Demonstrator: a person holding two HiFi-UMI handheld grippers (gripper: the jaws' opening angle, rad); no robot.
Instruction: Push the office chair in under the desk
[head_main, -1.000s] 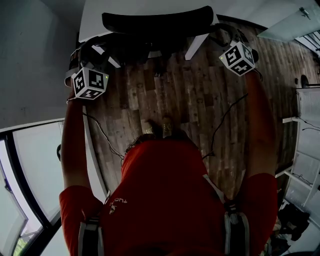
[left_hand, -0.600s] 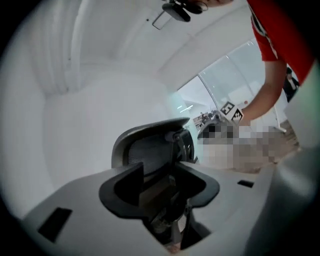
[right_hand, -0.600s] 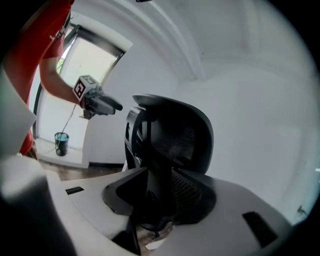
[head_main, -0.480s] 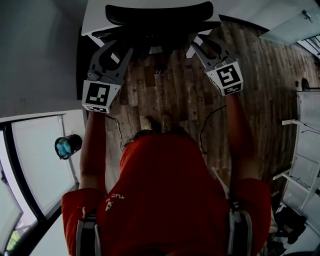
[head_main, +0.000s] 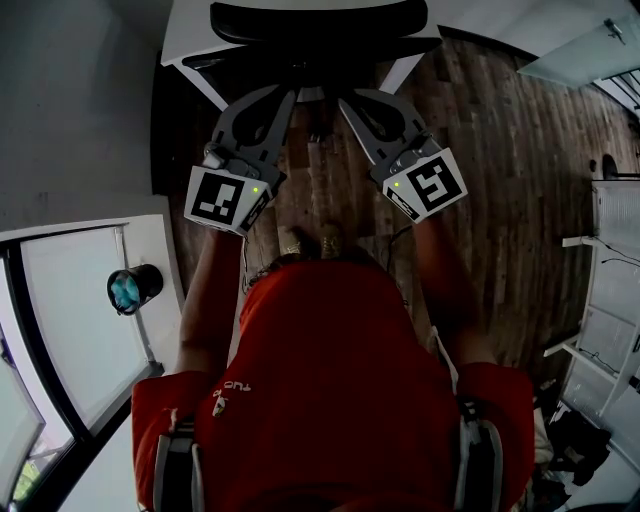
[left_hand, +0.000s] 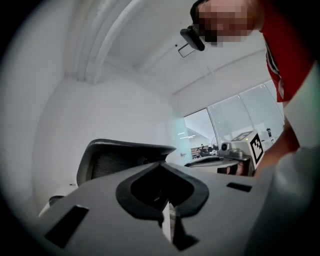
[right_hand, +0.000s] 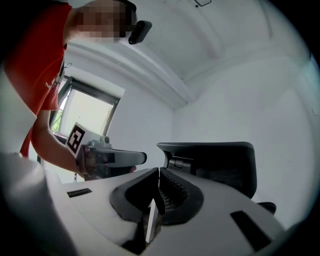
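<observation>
— While the left gripper (head_main: 284, 95) and right gripper (head_main: 350, 100) point forward, where is the office chair (head_main: 315, 20)?
— Just ahead of them, its black backrest at the white desk (head_main: 185, 40), above the wood floor (head_main: 500, 150).
— And the jaws?
— Both pairs pressed together, nothing between them; whether the tips touch the chair, I cannot tell

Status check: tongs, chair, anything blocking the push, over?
Left tongs shut, empty; right tongs shut, empty. Office chair backrest ahead of both, at the desk edge. Nothing visible between tongs and chair.
</observation>
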